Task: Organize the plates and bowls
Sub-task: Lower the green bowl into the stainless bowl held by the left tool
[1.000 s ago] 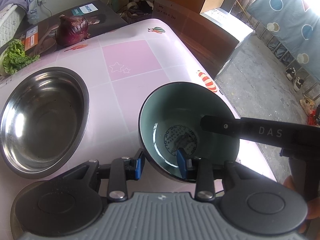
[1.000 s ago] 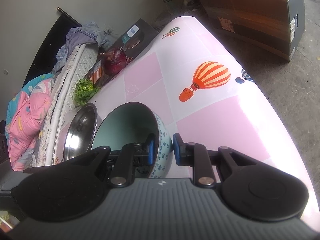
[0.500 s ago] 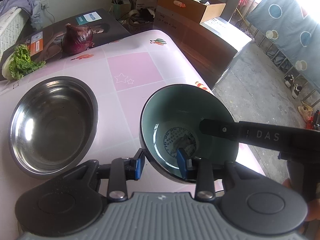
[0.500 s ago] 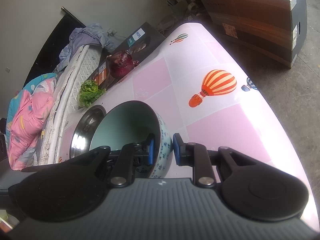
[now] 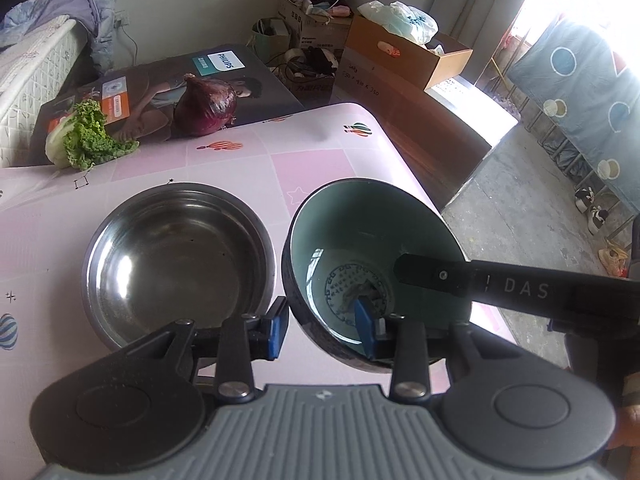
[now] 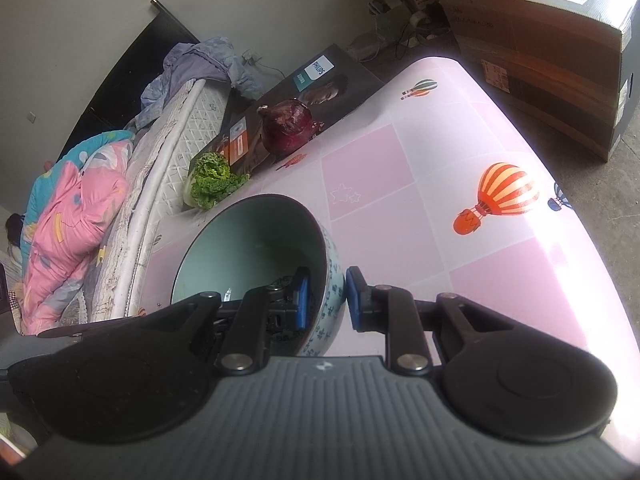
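The round ceramic bowl with a pale green inside and blue-patterned white outside is tilted above the pink checked tablecloth with balloon prints, gripped from two sides. The right gripper is clamped on its wall, one blue pad inside and one outside. The left gripper straddles the near rim, one pad inside, the other outside; whether both press I cannot tell. At nine o'clock from it sits a shiny round steel bowl. Around eleven o'clock lie a dark red onion and a green leafy lettuce piece.
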Demonstrator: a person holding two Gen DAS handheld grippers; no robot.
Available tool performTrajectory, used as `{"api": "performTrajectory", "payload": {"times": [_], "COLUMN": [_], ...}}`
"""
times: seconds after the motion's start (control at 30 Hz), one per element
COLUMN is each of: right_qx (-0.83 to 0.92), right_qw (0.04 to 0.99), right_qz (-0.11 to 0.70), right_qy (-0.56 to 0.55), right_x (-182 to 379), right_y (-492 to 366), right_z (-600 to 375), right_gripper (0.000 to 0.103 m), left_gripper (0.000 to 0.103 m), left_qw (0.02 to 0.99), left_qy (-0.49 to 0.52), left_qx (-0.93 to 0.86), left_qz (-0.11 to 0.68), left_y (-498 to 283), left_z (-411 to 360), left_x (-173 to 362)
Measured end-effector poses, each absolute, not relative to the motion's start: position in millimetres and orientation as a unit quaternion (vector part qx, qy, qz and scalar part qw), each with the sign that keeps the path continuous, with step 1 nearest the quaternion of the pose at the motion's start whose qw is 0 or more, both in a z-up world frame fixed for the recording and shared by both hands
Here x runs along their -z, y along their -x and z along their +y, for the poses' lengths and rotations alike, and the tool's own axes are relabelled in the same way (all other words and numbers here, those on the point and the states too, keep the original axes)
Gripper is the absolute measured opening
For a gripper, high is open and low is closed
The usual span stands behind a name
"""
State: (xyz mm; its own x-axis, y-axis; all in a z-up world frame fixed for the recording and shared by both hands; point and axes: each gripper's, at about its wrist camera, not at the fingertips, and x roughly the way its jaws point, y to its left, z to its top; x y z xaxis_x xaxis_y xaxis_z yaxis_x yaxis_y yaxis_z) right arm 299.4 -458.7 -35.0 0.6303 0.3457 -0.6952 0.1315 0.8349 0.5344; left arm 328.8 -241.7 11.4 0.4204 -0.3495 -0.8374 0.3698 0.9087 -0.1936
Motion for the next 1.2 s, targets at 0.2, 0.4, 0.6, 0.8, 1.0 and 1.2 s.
{"api": "performTrajectory", "payload": {"times": [0.2,0.4,0.6,0.8,1.0,1.2], "right_qx": [-0.087,-0.110,-0.116,-0.114,-0.115,-0.122], "right_qw": [0.849,0.842,0.836,0.833,0.840,0.834], "right_qz": [0.440,0.451,0.467,0.481,0.478,0.473], "right_qy": [-0.279,-0.275,-0.262,-0.246,-0.230,-0.258], "right_x": [38,48,67,89,91,87], "right_y": [-328,-362,-395,-415,-422,-418], "right_z": [-421,-380,-352,-337,-332,-340], "right_gripper": [0.020,0.020,0.020,0.019,0.021,0.032], "left_gripper": [0.038,0.039,0.039,0.039,0.039,0.051], "left_qw": [0.851,0.852,0.843,0.832,0.837,0.860], "left_qy": [-0.006,0.005,0.014,0.020,0.030,0.026], "left_qx": [0.192,0.163,0.145,0.139,0.143,0.144], "left_qz": [0.489,0.497,0.518,0.536,0.528,0.489], "left_y": [-345,-368,-391,-401,-398,-382], "left_z": [-206,-171,-150,-138,-124,-114], "left_x": [-17,-5,23,45,41,8]}}
